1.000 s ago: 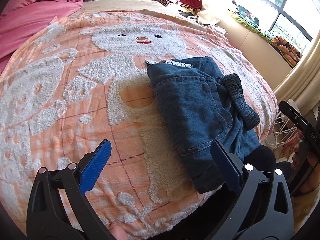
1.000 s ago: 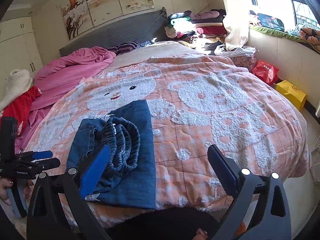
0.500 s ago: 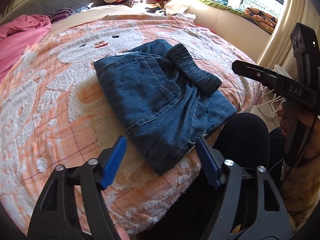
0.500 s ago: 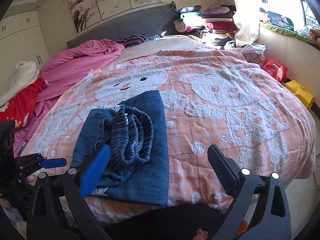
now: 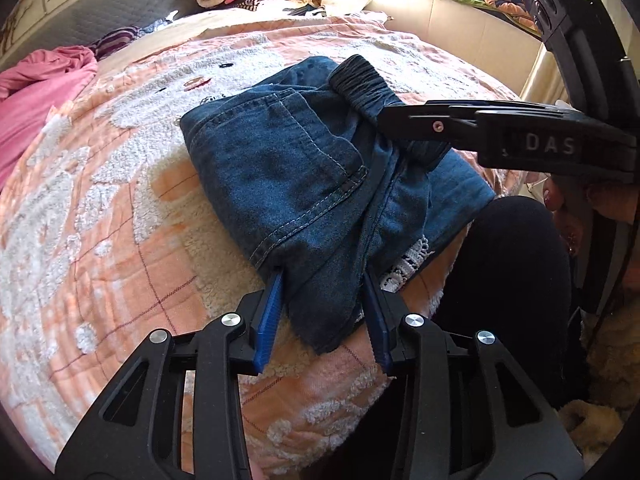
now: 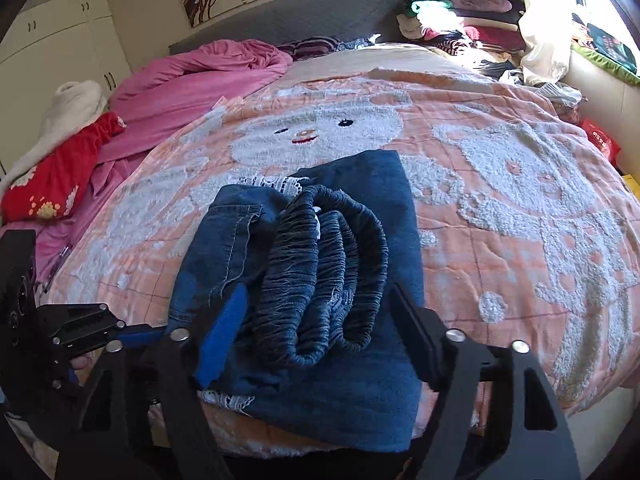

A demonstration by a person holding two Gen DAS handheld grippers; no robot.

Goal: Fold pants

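Observation:
The dark blue denim pants (image 5: 280, 168) lie folded near the front edge of an orange bear-pattern bedspread (image 5: 100, 200). Their elastic waistband (image 6: 320, 280) is bunched on top. My left gripper (image 5: 322, 276) straddles the near corner of the denim. Its jaws are closing, and the blue pads (image 5: 272, 304) touch the gathered cloth on both sides. My right gripper (image 6: 318, 292) reaches over the waistband with its jaws closing. The waistband sits between them, with a gap left at the right finger (image 6: 412, 332). In the left wrist view the right gripper (image 5: 400, 120) comes in from the right.
A pink blanket (image 6: 200, 80) and a red garment (image 6: 60, 168) lie on the bed's left side. Piled clothes (image 6: 460, 28) sit at the far right by the window. A person's black-clad leg (image 5: 512, 280) stands against the bed edge beside the pants.
Both grippers have moved in and down onto the pants. The left jaws narrowed from wide open onto the denim corner. The right jaws have started narrowing around the waistband.

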